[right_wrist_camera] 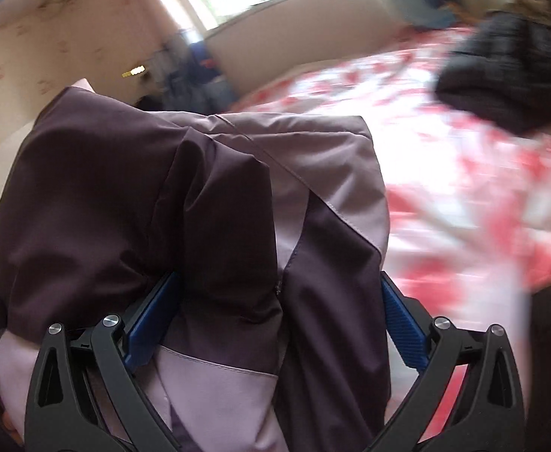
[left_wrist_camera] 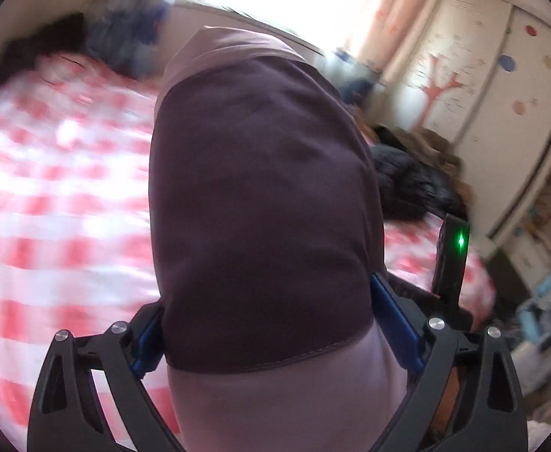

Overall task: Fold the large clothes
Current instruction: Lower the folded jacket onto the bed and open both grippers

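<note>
So on the left side, the left gripper (left_wrist_camera: 268, 335) has its blue pads (left_wrist_camera: 149, 342) spread wide with a thick folded wad of the jacket (left_wrist_camera: 264, 196) sitting right between them, dark plum on top and pale lilac lower down; the cloth fills the whole gap and seems to touch both pads, so it looks clamped on the bundle, though it's hard to be sure with this much blur. Behind it is the red-and-white checked bedspread (left_wrist_camera: 57, 196), and a black puffy coat (left_wrist_camera: 411, 184) lies off to the right. Over on the right, the right gripper (right_wrist_camera: 275, 324) is also wide, with bunched folds of the same jacket (right_wrist_camera: 207, 203) wedged between its pads, held above the bed, another dark garment (right_wrist_camera: 509, 71) top right.
</note>
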